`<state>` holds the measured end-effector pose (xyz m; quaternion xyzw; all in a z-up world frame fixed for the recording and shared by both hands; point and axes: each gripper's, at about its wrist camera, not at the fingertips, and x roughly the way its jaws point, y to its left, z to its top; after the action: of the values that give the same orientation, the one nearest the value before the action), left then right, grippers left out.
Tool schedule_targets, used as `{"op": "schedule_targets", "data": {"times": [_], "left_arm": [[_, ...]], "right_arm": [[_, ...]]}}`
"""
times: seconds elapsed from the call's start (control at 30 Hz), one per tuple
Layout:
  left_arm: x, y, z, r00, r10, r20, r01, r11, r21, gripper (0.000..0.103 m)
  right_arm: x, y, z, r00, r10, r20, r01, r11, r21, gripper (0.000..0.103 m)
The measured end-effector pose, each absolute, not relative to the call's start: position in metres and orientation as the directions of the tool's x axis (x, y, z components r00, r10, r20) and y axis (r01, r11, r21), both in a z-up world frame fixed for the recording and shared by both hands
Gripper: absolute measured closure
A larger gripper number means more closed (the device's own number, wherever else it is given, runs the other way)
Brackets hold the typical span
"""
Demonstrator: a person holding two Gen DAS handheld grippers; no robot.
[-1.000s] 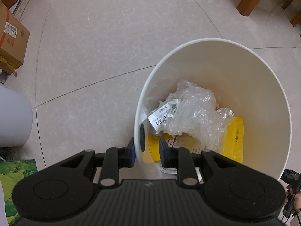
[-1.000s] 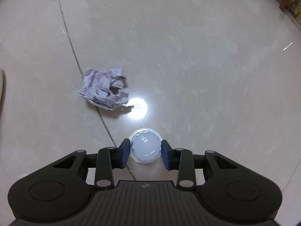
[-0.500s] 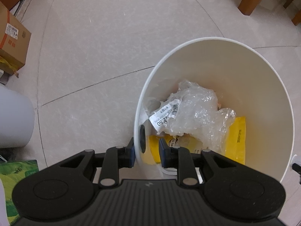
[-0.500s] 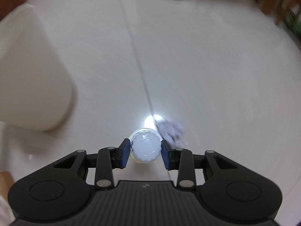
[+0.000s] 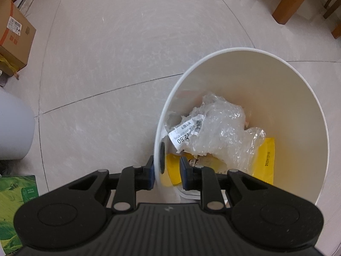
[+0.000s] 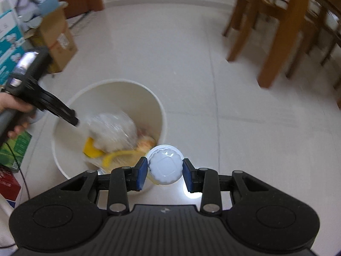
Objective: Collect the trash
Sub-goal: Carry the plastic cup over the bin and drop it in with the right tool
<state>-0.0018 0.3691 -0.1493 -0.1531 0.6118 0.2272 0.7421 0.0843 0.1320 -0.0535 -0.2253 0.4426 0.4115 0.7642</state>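
Observation:
A white trash bin [image 5: 287,106] holds crumpled clear plastic wrap [image 5: 217,128] with a price label and a yellow packet [image 5: 264,162]. My left gripper [image 5: 166,170] is shut on the bin's near rim, one finger outside the wall and one inside. In the right wrist view the bin [image 6: 136,102] lies ahead and to the left, with a hand [image 6: 15,106] holding the left gripper [image 6: 75,120] at its rim. My right gripper [image 6: 165,173] is shut on a small container with a white scalloped lid [image 6: 165,164], held in the air just right of the bin's near edge.
Cardboard boxes [image 5: 15,34] [image 6: 57,40] stand at the far left. A green box [image 5: 15,192] and a white cylinder [image 5: 12,128] sit close on the left. Wooden chair and table legs [image 6: 277,42] [image 5: 289,2] rise at the right. Pale tiled floor lies between.
My right gripper, still holding the white-lidded container, has lifted off the floor and away from the crumpled paper and swung round to the bin. The left gripper keeps its hold on the rim.

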Motion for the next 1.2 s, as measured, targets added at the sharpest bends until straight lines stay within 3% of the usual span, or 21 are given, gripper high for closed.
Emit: {"op": "schedule_targets", "data": {"times": [0.5, 0.53, 0.63, 0.67, 1.2], "left_arm": [[0.000, 0.370, -0.149, 0.145, 0.140, -0.980, -0.527, 0.849, 0.043, 0.082], [0.000, 0.371, -0.150, 0.145, 0.137, -0.980, -0.528, 0.848, 0.040, 0.082], [-0.001, 0.372, -0.149, 0.148, 0.129, -0.981, -0.533, 0.845, 0.031, 0.082], [-0.002, 0.372, -0.150, 0.148, 0.129, -0.981, -0.533, 0.845, 0.030, 0.082], [-0.001, 0.371, -0.150, 0.146, 0.134, -0.980, -0.531, 0.847, 0.036, 0.082]], "right_arm": [[0.092, 0.234, -0.048, 0.236, 0.486, -0.841, -0.892, 0.453, 0.012, 0.063], [0.092, 0.238, -0.049, 0.238, 0.488, -0.840, -0.891, 0.453, 0.011, 0.061], [0.093, 0.247, -0.050, 0.279, 0.477, -0.834, -0.881, 0.473, -0.024, 0.033], [0.093, 0.248, -0.050, 0.281, 0.481, -0.830, -0.881, 0.473, -0.024, 0.030], [0.097, 0.198, -0.058, 0.350, 0.449, -0.822, -0.847, 0.526, -0.073, 0.025]]}}
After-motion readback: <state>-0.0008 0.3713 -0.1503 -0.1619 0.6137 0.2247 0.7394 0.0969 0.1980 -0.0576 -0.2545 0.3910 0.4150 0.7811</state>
